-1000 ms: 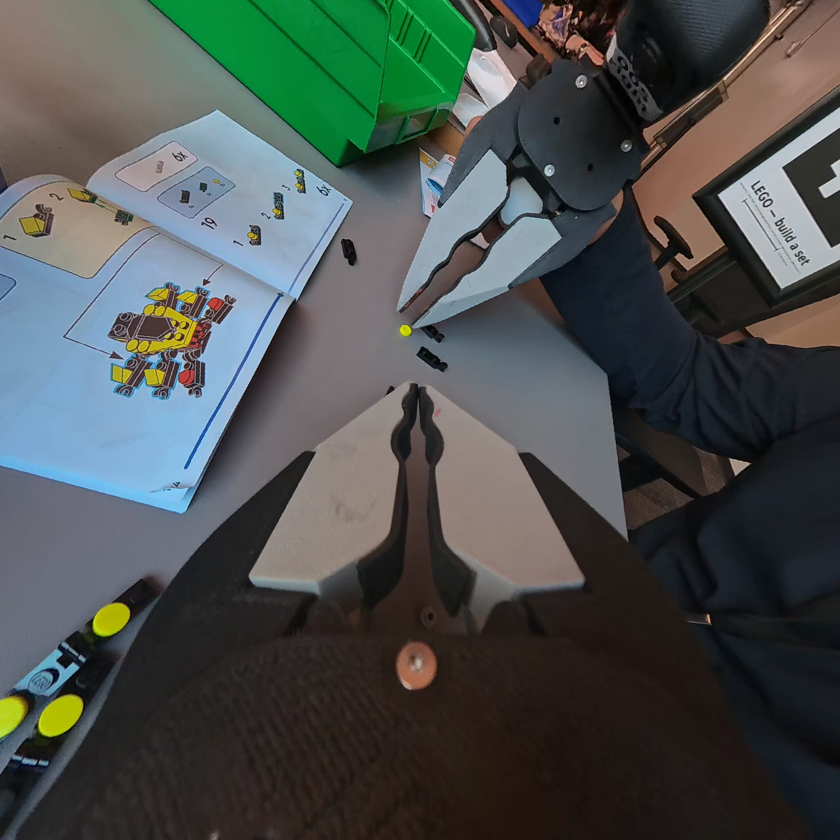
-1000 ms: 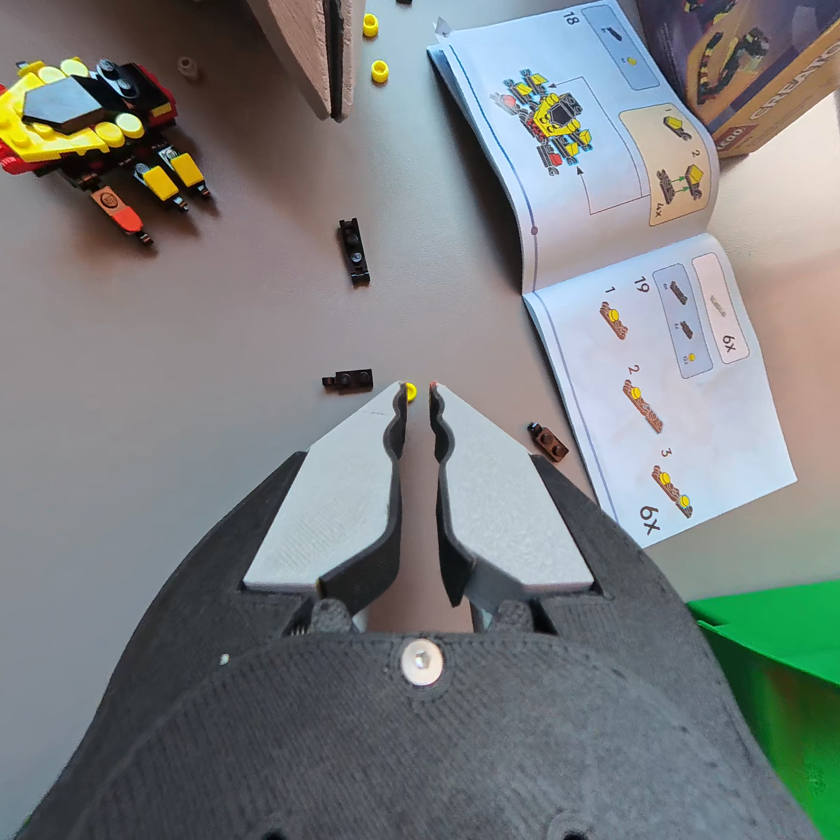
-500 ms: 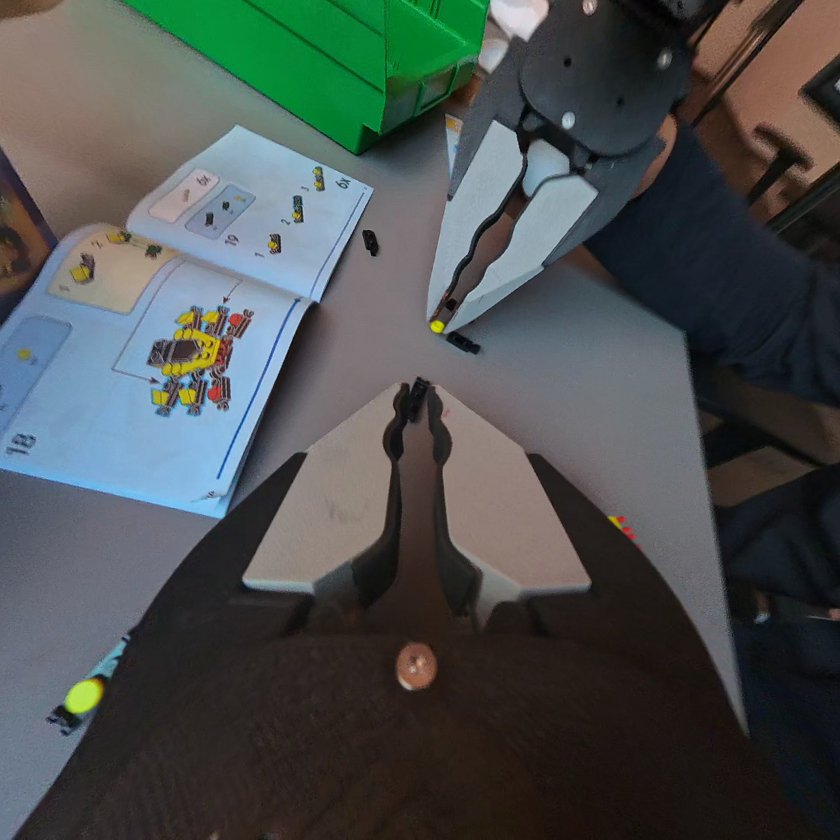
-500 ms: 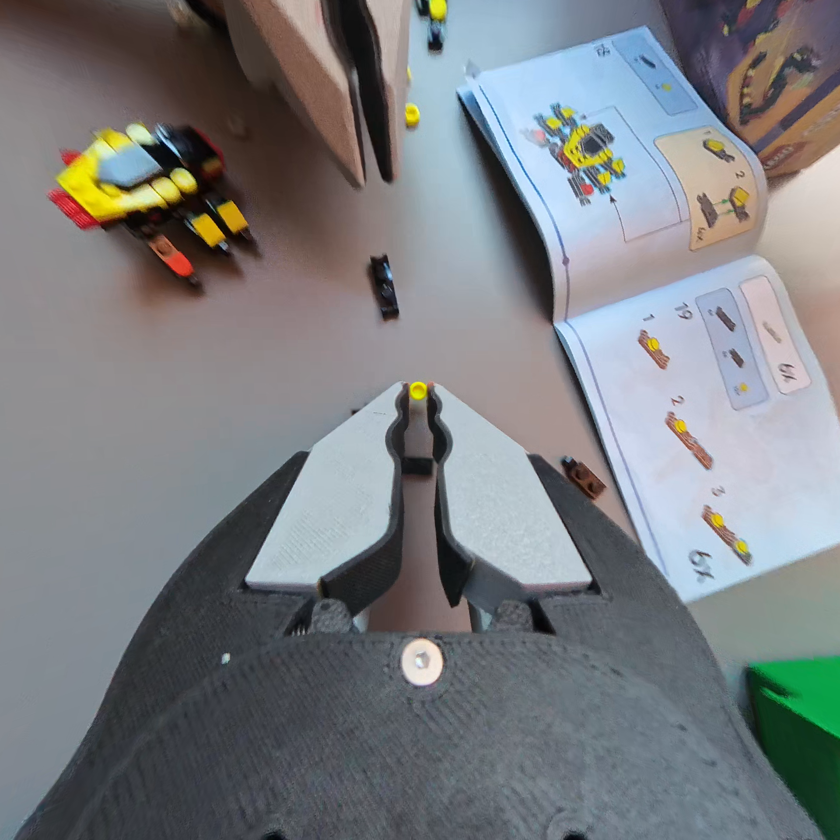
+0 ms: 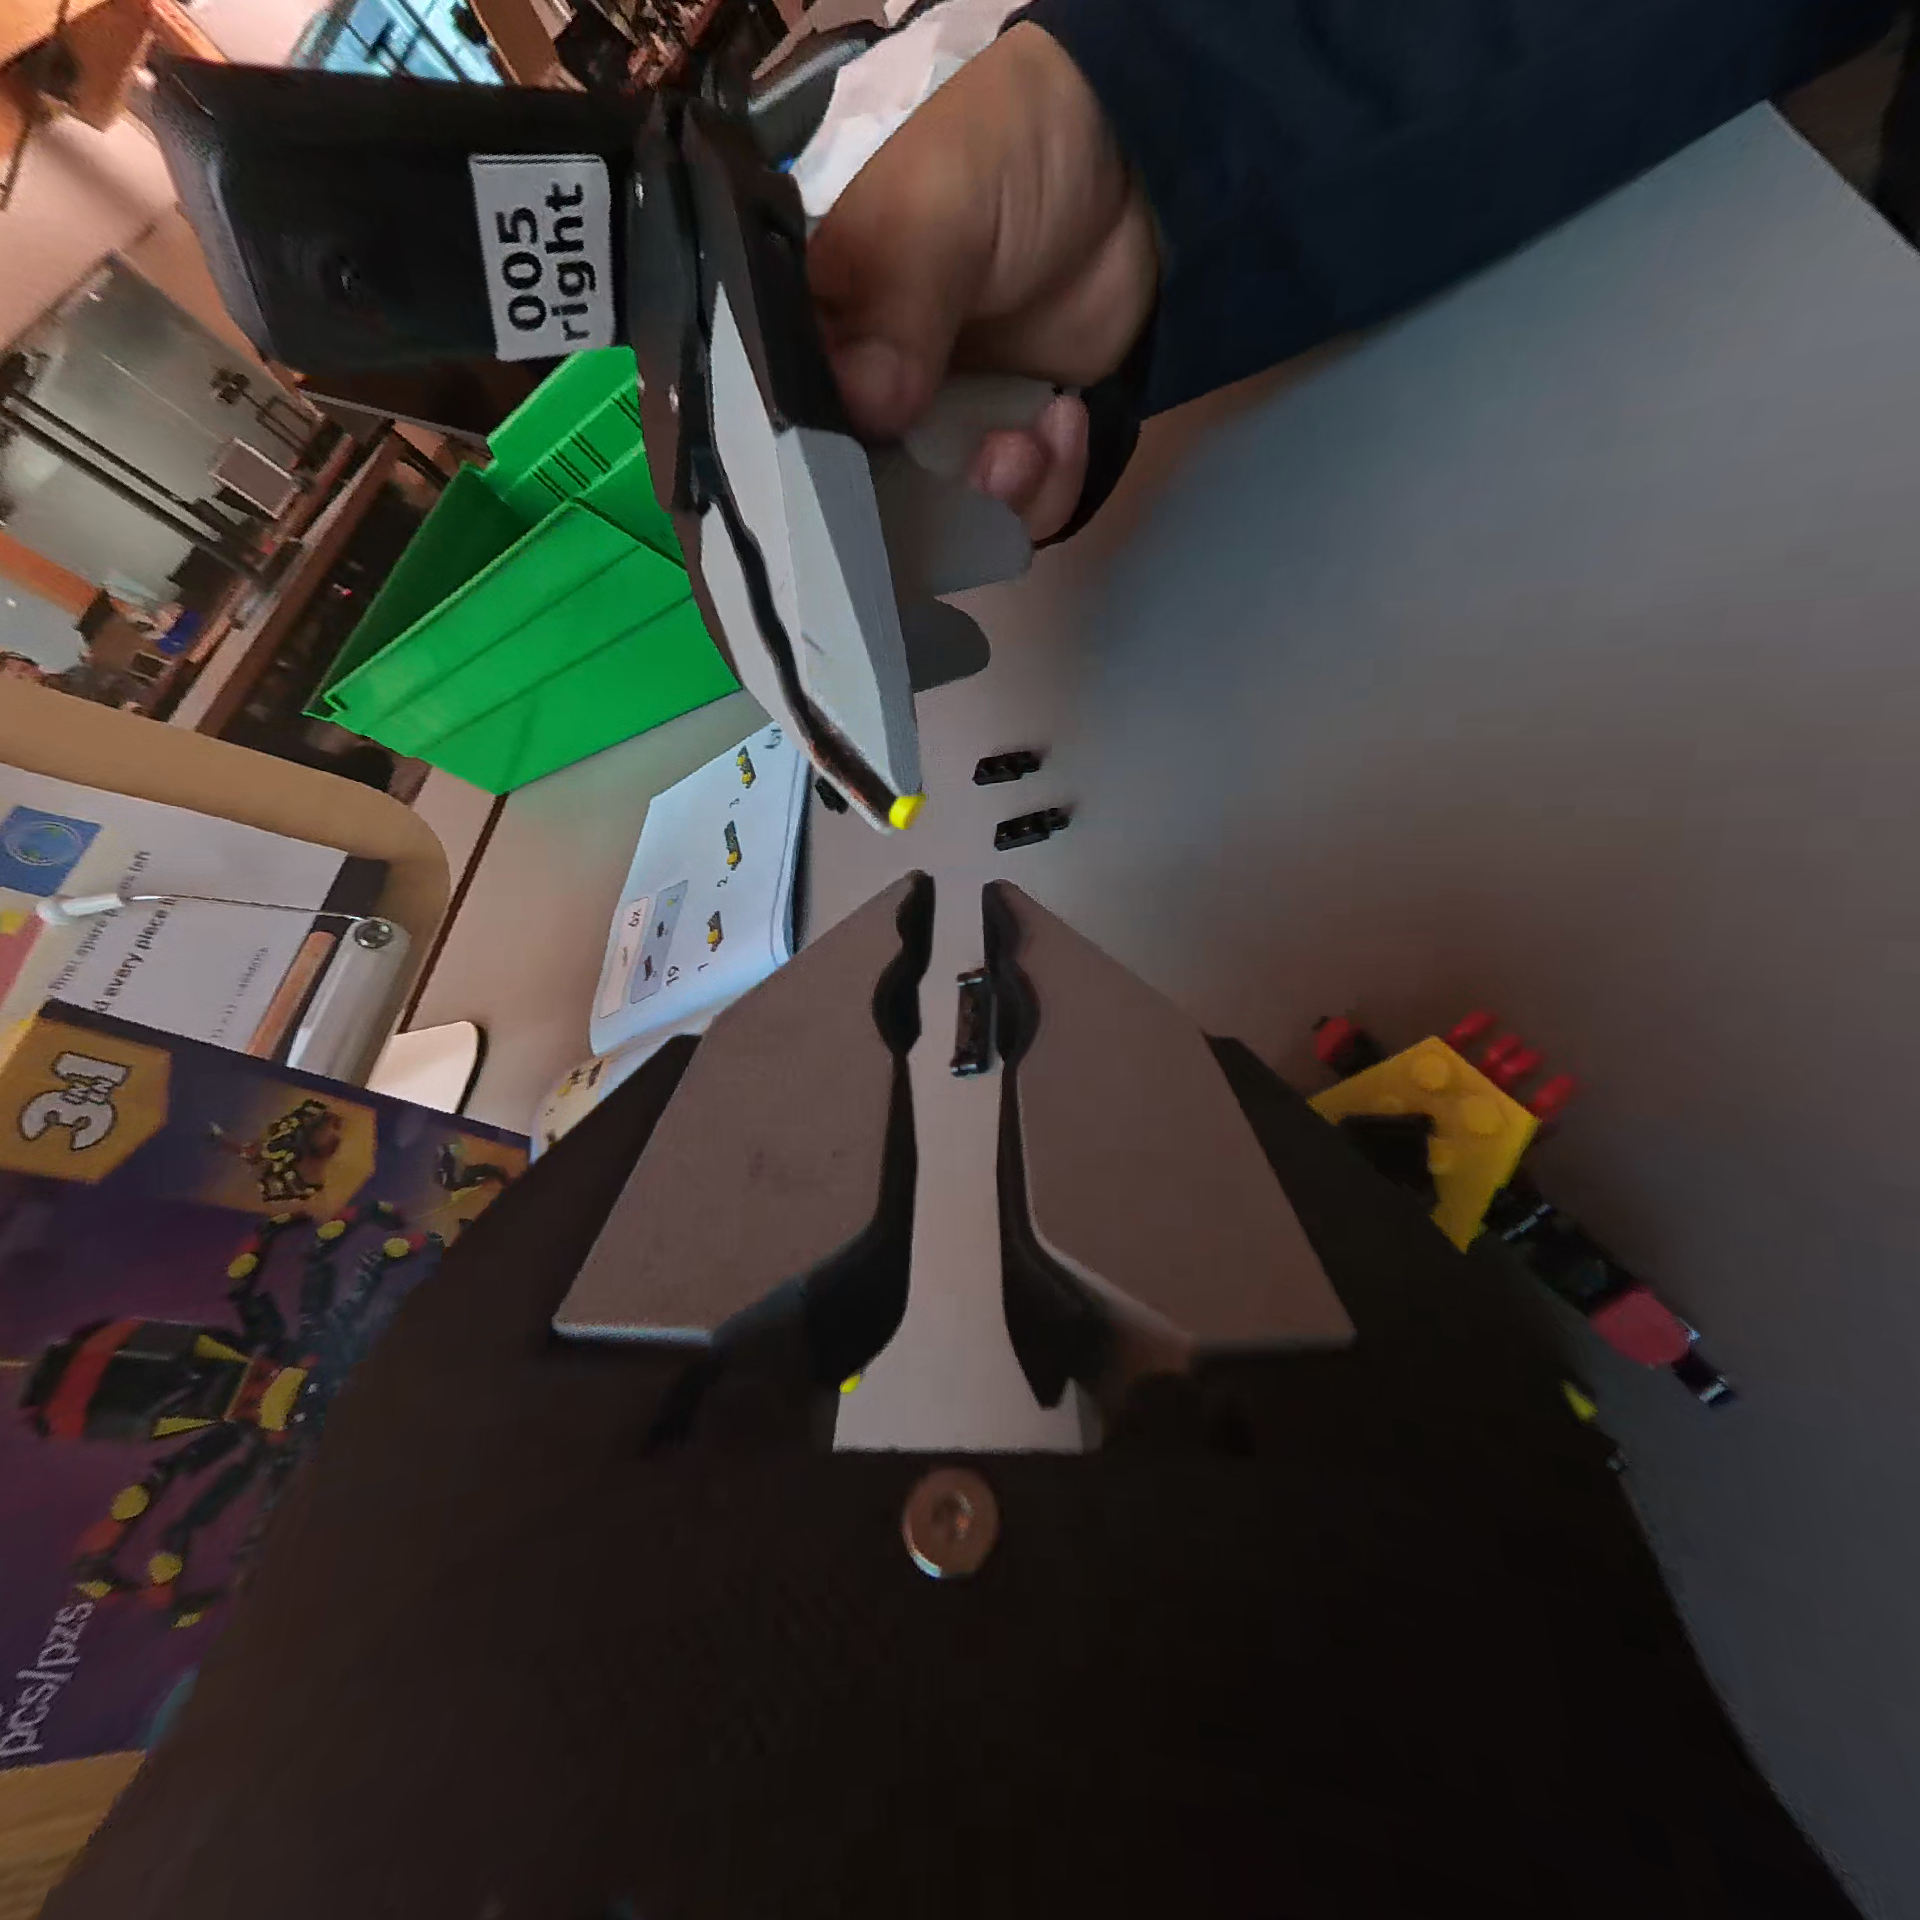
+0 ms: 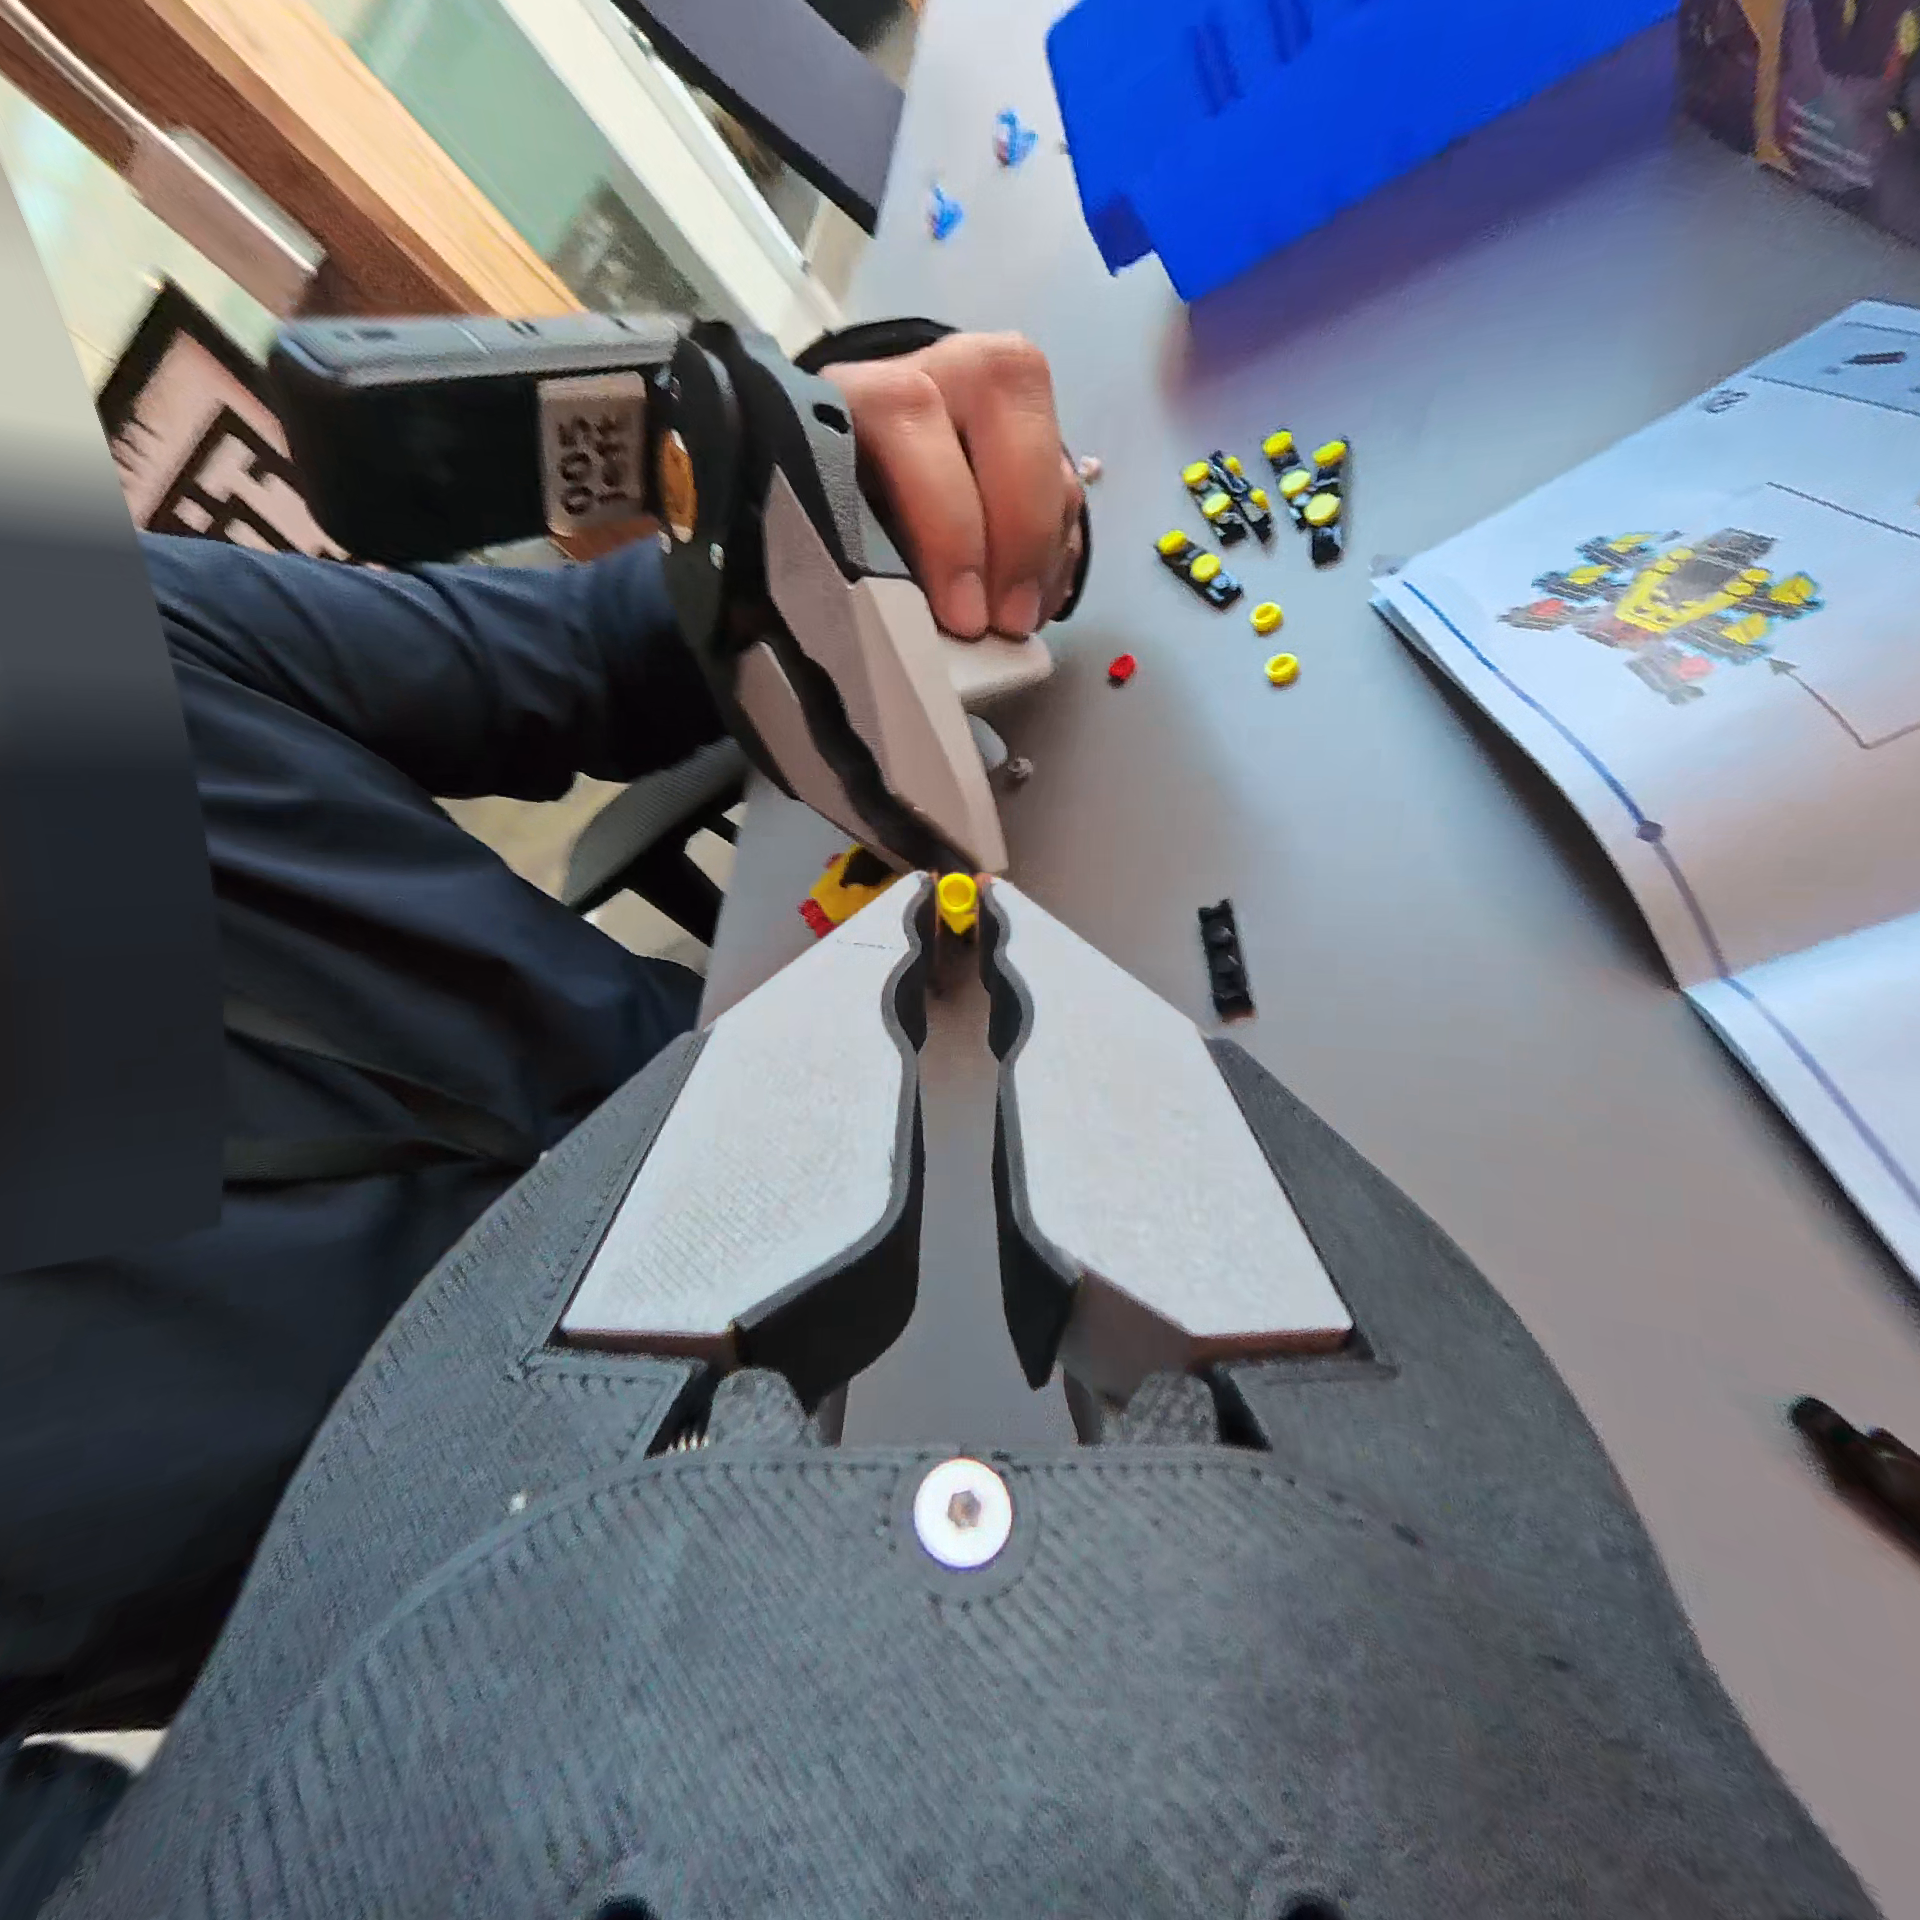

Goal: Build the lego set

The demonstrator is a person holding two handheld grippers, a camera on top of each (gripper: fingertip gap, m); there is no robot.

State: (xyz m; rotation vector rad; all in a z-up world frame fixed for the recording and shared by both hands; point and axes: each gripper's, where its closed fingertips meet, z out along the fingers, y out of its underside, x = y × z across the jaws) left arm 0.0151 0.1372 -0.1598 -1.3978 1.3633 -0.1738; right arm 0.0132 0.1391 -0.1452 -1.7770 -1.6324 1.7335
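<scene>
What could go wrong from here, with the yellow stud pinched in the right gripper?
The right gripper pinches the yellow round stud only at its fingertips, so it could twist or pop out. The left gripper appears to hold a small black plate deeper between parted fingers; it may tilt or drop under pressing.

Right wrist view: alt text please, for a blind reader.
The right tongs pinch a small yellow round stud at their tips, meeting the left tongs over a grey table. Loose yellow-and-black pieces and an open instruction booklet lie beyond.
</scene>
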